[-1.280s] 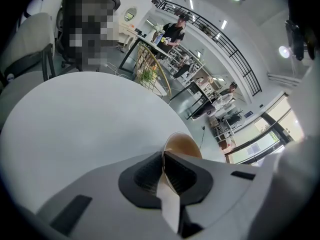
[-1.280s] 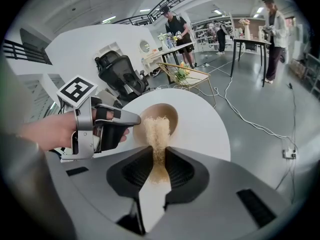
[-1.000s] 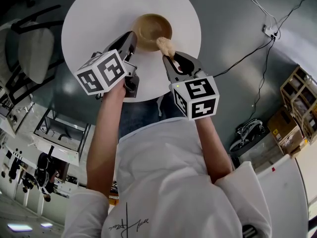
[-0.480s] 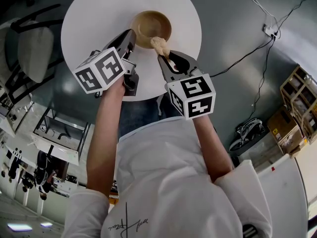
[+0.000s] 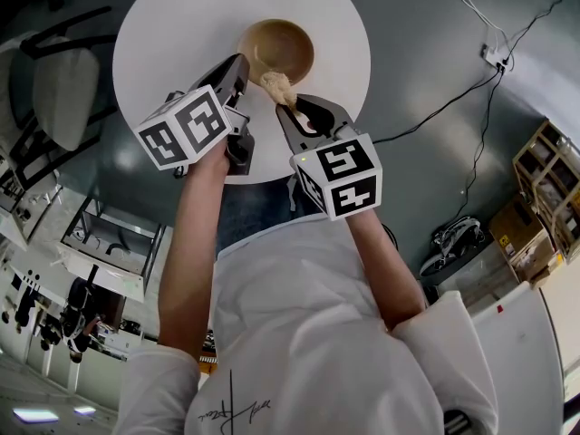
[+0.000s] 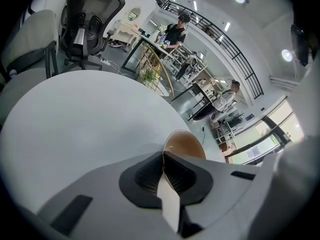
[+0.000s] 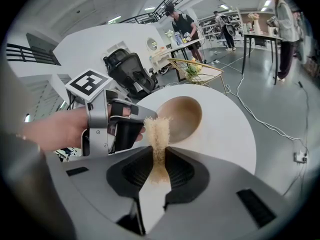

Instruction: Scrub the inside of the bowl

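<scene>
A tan wooden bowl (image 5: 276, 49) sits on the round white table (image 5: 172, 25). My left gripper (image 5: 242, 62) is shut on the bowl's near-left rim; in the left gripper view the bowl (image 6: 187, 145) shows just past the closed jaws of that gripper (image 6: 163, 159). My right gripper (image 5: 288, 109) is shut on a fibrous beige scrub pad (image 5: 276, 86). The pad's tip lies at the bowl's near rim, close to the left gripper. The right gripper view shows the pad (image 7: 157, 133) standing up from my right gripper (image 7: 159, 156), in front of the bowl (image 7: 184, 115) and next to the left gripper (image 7: 107, 126).
A chair (image 5: 62, 87) stands left of the table, and an office chair (image 6: 90, 19) beyond it. Cables (image 5: 453, 98) cross the grey floor to a socket strip. Wooden shelving (image 5: 548, 184) is at the right. People stand at desks in the background (image 7: 180, 24).
My right gripper has carried the scrub pad leftward along the bowl's near rim, toward the left gripper. The left gripper and the bowl have stayed in place.
</scene>
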The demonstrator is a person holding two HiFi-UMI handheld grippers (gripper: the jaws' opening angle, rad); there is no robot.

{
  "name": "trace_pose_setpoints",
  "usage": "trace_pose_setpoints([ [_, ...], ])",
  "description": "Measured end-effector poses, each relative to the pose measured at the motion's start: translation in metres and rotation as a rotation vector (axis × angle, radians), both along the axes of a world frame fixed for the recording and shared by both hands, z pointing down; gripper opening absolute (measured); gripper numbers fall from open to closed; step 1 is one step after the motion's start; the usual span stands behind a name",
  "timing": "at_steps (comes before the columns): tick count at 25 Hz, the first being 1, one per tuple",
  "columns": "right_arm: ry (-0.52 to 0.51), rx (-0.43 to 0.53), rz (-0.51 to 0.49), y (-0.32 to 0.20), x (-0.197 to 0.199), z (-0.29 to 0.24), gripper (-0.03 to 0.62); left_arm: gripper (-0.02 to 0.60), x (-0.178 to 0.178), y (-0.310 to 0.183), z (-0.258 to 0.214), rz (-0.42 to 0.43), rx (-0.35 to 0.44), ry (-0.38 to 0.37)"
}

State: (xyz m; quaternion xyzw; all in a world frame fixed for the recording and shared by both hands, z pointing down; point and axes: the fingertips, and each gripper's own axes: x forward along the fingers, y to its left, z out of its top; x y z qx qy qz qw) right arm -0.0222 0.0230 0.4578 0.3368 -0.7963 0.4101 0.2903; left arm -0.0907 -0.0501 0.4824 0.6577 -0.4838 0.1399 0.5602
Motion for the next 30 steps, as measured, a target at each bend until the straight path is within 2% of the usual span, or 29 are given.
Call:
trace_pose_setpoints([
  [19,-0.014,-0.001,-0.054,0.008,-0.021,0.0,0.089,0.014,-0.002,0.01,-0.001,-0.001,-0.008,0.009],
  [30,-0.01,-0.011,-0.045,0.011,-0.013,0.001,0.089,0.014,-0.006,0.014,-0.002,0.002,-0.011,0.003],
])
